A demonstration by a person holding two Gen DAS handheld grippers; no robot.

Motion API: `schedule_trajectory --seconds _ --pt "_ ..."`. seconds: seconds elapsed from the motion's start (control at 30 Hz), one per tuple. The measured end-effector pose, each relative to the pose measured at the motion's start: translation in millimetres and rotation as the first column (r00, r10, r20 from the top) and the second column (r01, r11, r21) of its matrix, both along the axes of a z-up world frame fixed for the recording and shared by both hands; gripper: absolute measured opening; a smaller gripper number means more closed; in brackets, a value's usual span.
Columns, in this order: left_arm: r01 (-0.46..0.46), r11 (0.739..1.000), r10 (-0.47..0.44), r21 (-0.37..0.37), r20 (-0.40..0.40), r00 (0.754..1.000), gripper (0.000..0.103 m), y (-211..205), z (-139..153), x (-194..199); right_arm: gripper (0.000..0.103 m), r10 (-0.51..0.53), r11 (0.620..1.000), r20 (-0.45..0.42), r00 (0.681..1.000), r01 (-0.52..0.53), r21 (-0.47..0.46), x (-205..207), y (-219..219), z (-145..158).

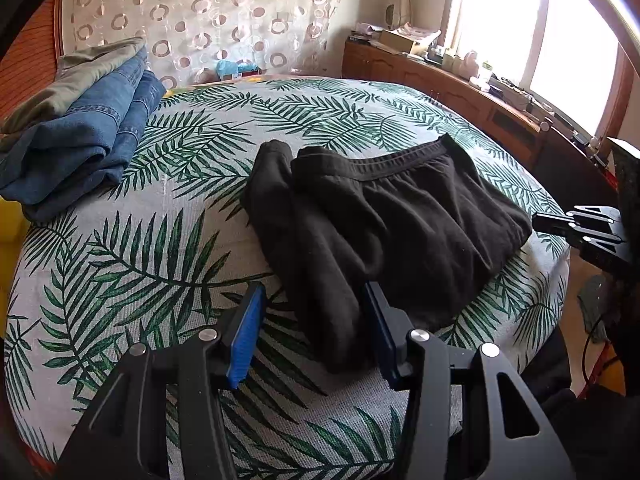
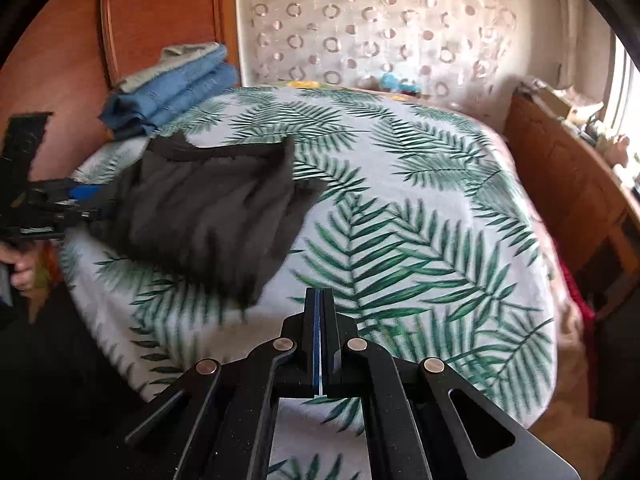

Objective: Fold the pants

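Black pants [image 1: 384, 216] lie folded into a compact bundle on the leaf-print bed cover [image 1: 160, 248], waistband at the far side. They also show in the right wrist view [image 2: 208, 216], left of centre. My left gripper [image 1: 316, 320] is open and empty, its blue-padded jaws hovering at the near edge of the bundle. My right gripper [image 2: 320, 312] is shut and empty, over bare bed cover [image 2: 420, 240] to the right of the pants. It also shows at the right edge of the left wrist view [image 1: 540, 222].
A stack of folded jeans and an olive garment [image 1: 80, 136] sits at the bed's far left corner, also in the right wrist view [image 2: 168, 88]. A cluttered wooden cabinet [image 1: 460, 88] runs along the right under a bright window. A patterned curtain [image 1: 224, 12] hangs behind the bed.
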State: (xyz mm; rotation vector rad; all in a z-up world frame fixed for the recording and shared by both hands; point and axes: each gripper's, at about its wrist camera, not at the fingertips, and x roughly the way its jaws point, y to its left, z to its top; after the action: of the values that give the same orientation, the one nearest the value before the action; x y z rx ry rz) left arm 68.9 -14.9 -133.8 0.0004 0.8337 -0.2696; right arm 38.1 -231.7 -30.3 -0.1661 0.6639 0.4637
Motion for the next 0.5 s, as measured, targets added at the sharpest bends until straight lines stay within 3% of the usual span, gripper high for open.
schedule_trajectory --seconds 0.3,0.4,0.5 --pt "-0.024 1.000 0.025 -0.008 0.035 0.999 0.051 2 17 4 0.001 0.003 0.996 0.018 1.000 -0.005 0.094 8 5 12" --pt "-0.027 1.000 0.027 -0.002 0.051 0.998 0.051 1 24 12 0.006 0.016 0.995 0.009 1.000 -0.017 0.097 17 14 13" --pt "-0.026 1.000 0.026 0.005 0.059 0.998 0.051 -1 27 22 0.019 0.020 0.995 -0.008 1.000 -0.019 0.099 31 22 13"
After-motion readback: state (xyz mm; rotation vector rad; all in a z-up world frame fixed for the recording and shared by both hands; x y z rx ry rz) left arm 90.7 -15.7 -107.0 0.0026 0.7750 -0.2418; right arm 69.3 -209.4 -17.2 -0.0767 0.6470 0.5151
